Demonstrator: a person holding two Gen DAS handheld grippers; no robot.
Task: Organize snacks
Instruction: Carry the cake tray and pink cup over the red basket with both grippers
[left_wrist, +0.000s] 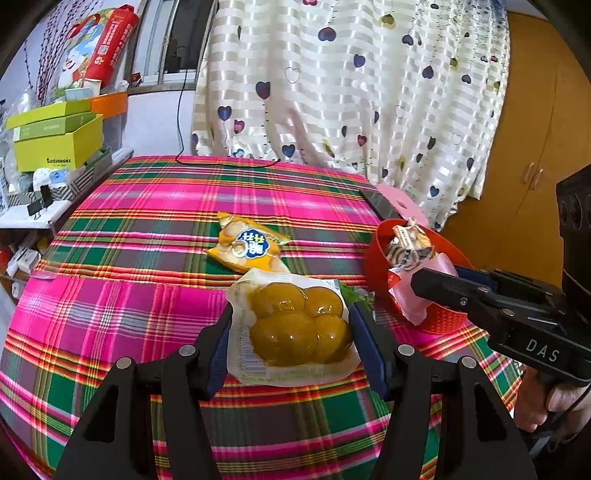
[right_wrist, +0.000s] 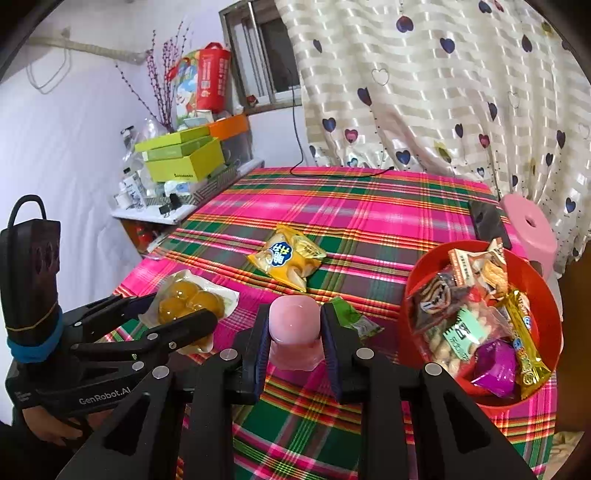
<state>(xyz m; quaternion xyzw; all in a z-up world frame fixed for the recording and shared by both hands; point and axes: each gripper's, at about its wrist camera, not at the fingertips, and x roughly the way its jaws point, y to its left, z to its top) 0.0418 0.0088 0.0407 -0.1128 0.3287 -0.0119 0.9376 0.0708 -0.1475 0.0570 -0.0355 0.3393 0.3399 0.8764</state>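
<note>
Where plaid cloth (left_wrist: 147, 229) meets heart curtain (left_wrist: 351, 92), left gripper (left_wrist: 291, 336) clamps yellow-ball pack (left_wrist: 295, 328), right gripper (right_wrist: 293, 332) clamps pink jelly (right_wrist: 293, 321)

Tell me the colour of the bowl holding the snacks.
Red bowl; the right wrist view shows it best.

Left wrist view: sits just behind the left tool (left_wrist: 291, 332), angled down across the plaid-covered desk (left_wrist: 147, 229) toward the heart-print curtain (left_wrist: 351, 92); right tool (left_wrist: 436, 284) enters from its right edge. Right wrist view: same setup behind the right tool (right_wrist: 293, 328), left tool (right_wrist: 181, 314) at its left. Both close, wide-angle; both share the desk, the red bowl (right_wrist: 546, 314), the curtain and the cluttered shelf (right_wrist: 155, 214).
</note>
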